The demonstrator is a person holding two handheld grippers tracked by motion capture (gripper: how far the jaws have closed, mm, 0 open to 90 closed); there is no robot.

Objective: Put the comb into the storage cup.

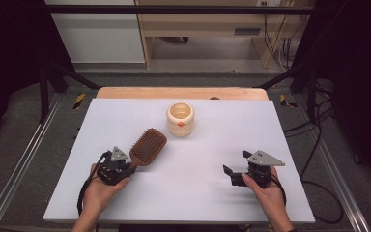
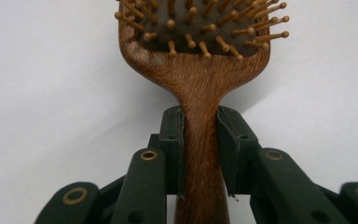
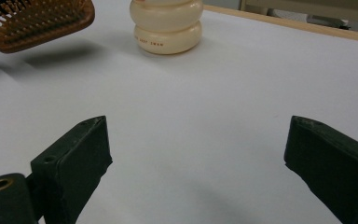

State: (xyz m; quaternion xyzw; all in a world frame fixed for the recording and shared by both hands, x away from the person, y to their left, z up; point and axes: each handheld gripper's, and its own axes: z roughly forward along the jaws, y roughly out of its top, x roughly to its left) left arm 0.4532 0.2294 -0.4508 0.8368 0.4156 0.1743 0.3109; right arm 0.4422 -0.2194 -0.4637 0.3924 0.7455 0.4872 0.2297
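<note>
Wooden hairbrush [image 1: 147, 146] sits clamped by its handle between the left gripper [image 1: 125, 166] jaws, over the white table [image 1: 198, 193]; its long axis runs straight ahead, bristled head pointing away. The right gripper [image 1: 235, 166] gapes empty.

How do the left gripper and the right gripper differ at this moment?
The left gripper has its jaws shut on the handle of the wooden hairbrush; the right gripper has its jaws wide apart with nothing between them. The left gripper points toward the cream cup, the right one toward the table's middle. Both are black and held by a hand.
</note>
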